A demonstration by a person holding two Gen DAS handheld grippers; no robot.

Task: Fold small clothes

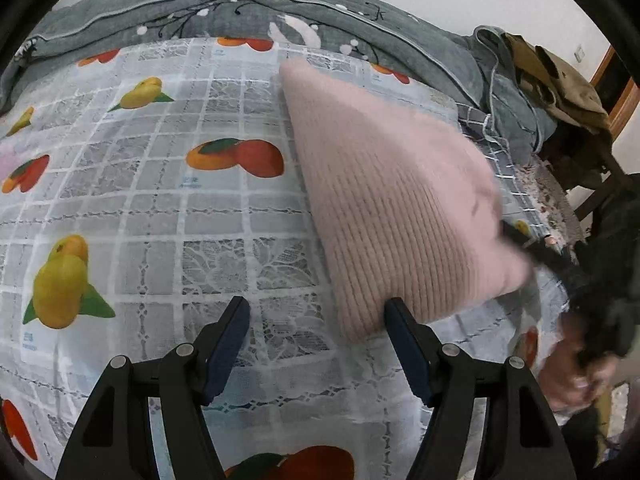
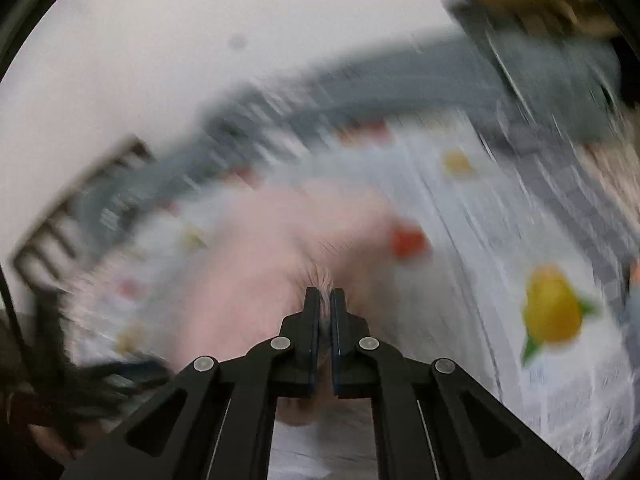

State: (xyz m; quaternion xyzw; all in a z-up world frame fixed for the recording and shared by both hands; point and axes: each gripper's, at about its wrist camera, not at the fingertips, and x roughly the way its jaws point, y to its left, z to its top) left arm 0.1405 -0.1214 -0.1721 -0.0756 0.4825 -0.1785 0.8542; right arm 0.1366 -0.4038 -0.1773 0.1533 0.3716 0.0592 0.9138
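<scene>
We are pinching the soft, light pink knit (image 1: 384, 200) at its right edge with the right gripper (image 2: 325, 294), jaws nearly closed, while the left gripper (image 1: 316, 310) is hanging wide open and empty just beside its near corner, the next place to grip.

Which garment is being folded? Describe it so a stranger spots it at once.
Start at the bed, covered by a white lace sheet printed with fruit. On its right half lies a pink ribbed sweater, one corner pinched in the right gripper. It is the only pink knit; the grey quilt and brown garment sit behind it.
</scene>
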